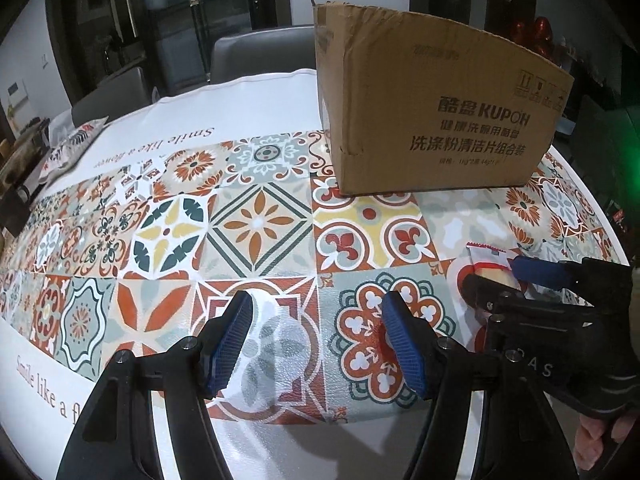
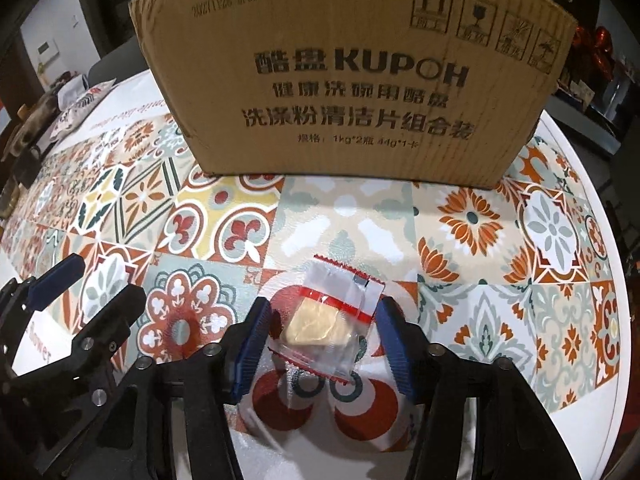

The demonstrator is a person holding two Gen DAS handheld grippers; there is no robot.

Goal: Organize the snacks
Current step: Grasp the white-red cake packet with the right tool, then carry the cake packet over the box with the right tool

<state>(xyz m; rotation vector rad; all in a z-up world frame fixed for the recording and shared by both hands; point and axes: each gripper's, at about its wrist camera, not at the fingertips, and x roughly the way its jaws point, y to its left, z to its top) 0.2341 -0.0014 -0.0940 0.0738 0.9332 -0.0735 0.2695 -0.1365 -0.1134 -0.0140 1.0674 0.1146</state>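
A clear snack packet with red seams and a pale yellow pastry inside lies flat on the patterned tablecloth. My right gripper is low over it, one blue pad on each side. The pads stand close to the wrapper's edges but are not squeezing it. From the left wrist view the packet shows under the right gripper. My left gripper is open above bare tablecloth, empty, to the left of the packet; it also shows in the right wrist view. A brown cardboard box stands just behind.
A small patterned pouch lies at the table's far left edge. Grey chairs stand behind the table. The table's white rim curves close on the right. A person's hand grips the right tool.
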